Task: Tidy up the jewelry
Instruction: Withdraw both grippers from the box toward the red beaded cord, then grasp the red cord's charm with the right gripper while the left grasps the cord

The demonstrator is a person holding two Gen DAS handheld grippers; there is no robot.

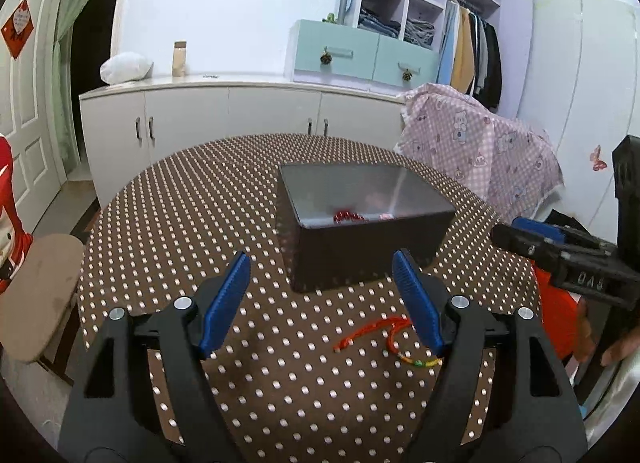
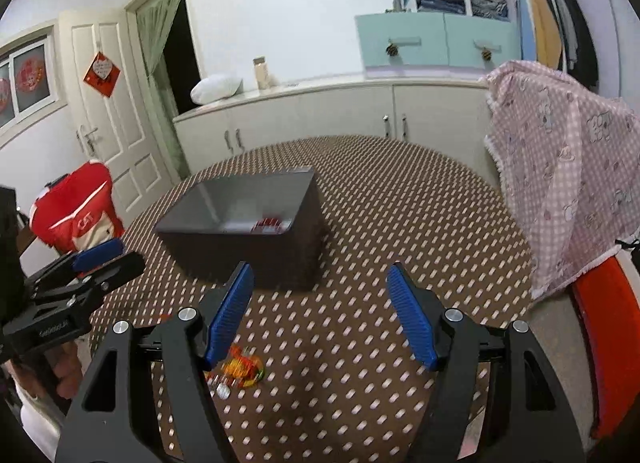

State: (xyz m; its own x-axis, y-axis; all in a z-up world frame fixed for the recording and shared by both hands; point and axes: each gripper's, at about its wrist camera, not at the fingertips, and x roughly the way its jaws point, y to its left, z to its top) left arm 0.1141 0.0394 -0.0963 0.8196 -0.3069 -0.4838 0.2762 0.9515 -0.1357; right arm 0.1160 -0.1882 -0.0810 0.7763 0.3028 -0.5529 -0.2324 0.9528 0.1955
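Table (image 1: pixel 160 223) first, dotted cloth, with the box (image 1: pixel 360 247) open in the middle and red beads (image 1: pixel 347 216) already inside. Both your grippers hang wide open, empty: left gripper (image 1: pixel 321 263) above the bracelet (image 1: pixel 384 337), right gripper (image 2: pixel 320 275) just beside it. The cord lies flat near the front edge, long axis running left-right, tail toward the left. Drop the left fingers (image 1: pixel 224 303) straight down across the cord, pinch mid-length, then lift to the box.

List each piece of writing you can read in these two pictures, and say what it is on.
"DAS", seen upside down: right gripper body.
"CAT", uncertain: red garment on a chair.
Red door hanging: characters too blurred.
Left gripper body: print too small.
Red window decorations: unreadable.
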